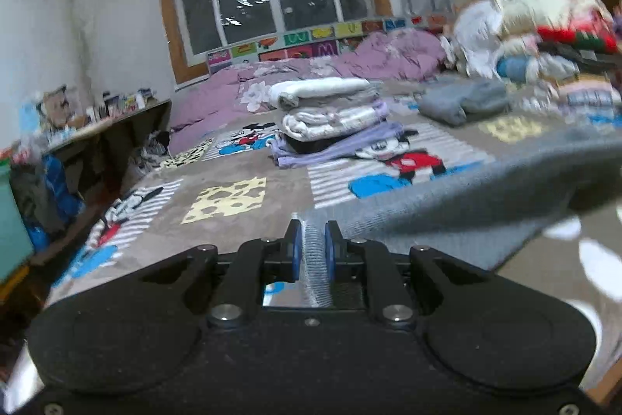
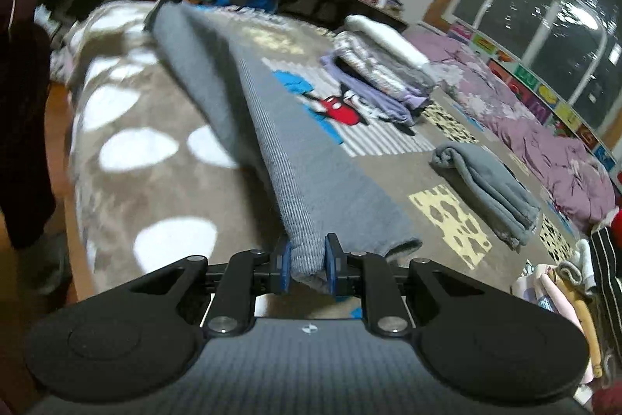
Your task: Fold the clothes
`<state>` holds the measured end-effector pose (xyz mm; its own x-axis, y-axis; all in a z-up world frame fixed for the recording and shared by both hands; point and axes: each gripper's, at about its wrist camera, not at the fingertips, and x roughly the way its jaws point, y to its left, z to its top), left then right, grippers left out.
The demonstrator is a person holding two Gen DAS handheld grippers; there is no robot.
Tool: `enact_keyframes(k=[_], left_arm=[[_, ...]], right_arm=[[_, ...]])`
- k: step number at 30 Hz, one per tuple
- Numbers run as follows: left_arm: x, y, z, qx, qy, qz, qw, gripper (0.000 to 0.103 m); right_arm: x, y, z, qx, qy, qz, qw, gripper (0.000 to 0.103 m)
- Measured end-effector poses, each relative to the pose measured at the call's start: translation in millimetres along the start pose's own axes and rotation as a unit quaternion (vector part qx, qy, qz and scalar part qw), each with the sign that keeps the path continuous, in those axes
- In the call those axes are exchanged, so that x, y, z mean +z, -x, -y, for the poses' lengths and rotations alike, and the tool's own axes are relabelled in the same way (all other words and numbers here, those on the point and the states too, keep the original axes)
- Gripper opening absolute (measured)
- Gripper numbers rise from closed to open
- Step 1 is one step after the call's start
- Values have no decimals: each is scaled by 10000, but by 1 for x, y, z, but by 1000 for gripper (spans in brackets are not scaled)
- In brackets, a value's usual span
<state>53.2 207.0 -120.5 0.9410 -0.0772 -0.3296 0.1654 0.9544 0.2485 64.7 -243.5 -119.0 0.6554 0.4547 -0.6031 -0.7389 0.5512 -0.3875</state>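
A grey ribbed knit garment (image 1: 447, 193) stretches across the bed between my two grippers, lifted off the blanket. My left gripper (image 1: 313, 238) is shut on one edge of it, the cloth pinched between the blue pads. In the right wrist view the same grey garment (image 2: 280, 127) runs away from me as a long fold. My right gripper (image 2: 307, 249) is shut on its near corner. The far end of the cloth, by the other gripper, is blurred.
A stack of folded clothes (image 1: 330, 111) sits mid-bed on the cartoon-print blanket (image 1: 225, 199). A folded grey item (image 2: 486, 189) lies nearby. An unfolded heap of clothes (image 1: 544, 26) rises at the right. A purple duvet (image 1: 311, 72) lies under the window. A cluttered desk (image 1: 97, 127) stands left.
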Motion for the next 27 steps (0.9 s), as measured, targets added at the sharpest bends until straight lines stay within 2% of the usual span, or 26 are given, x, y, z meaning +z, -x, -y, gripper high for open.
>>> enact_keyframes(k=[5, 10, 13, 14, 15, 17, 19, 21, 23, 25, 26, 27], left_arm=[[-14, 20, 11, -79, -411, -220, 9989, 11], [-24, 29, 22, -324, -1127, -680, 9908, 12], [-30, 34, 24, -580, -1351, -1083, 9832, 24], [-32, 38, 22, -659, -1360, -1200, 9812, 34], [-33, 43, 19, -736, -1277, -1261, 9810, 47], [-32, 53, 6, -757, -960, -1300, 9840, 53], [-29, 62, -8, -695, -547, -1234, 9884, 53], [-25, 72, -25, -573, 129, -1080, 9924, 55], [-21, 75, -44, -365, 934, -1002, 9899, 59], [-19, 72, -61, -200, 1935, -1028, 9755, 61], [-22, 69, -71, -212, 2555, -1088, 9604, 64], [-25, 65, -79, -237, 3173, -1156, 9409, 67]], right_arm=[[-7, -1, -21, 239, 623, -349, 9972, 19], [-14, -5, -31, 312, 949, -574, 9933, 19], [-18, -7, -37, 381, 1142, -784, 9896, 20], [-19, -8, -40, 396, 1221, -858, 9880, 20], [-20, -8, -42, 409, 1294, -921, 9864, 20], [-22, -9, -45, 475, 1365, -1083, 9836, 23], [-25, -7, -46, 538, 1405, -1258, 9806, 24], [-30, -2, -45, 566, 1385, -1375, 9791, 24], [-33, 4, -38, 541, 1208, -1414, 9811, 25], [-34, 11, -25, 474, 830, -1327, 9865, 25], [-34, 15, -15, 403, 512, -1209, 9905, 26], [-32, 19, -5, 312, 157, -1069, 9937, 28]])
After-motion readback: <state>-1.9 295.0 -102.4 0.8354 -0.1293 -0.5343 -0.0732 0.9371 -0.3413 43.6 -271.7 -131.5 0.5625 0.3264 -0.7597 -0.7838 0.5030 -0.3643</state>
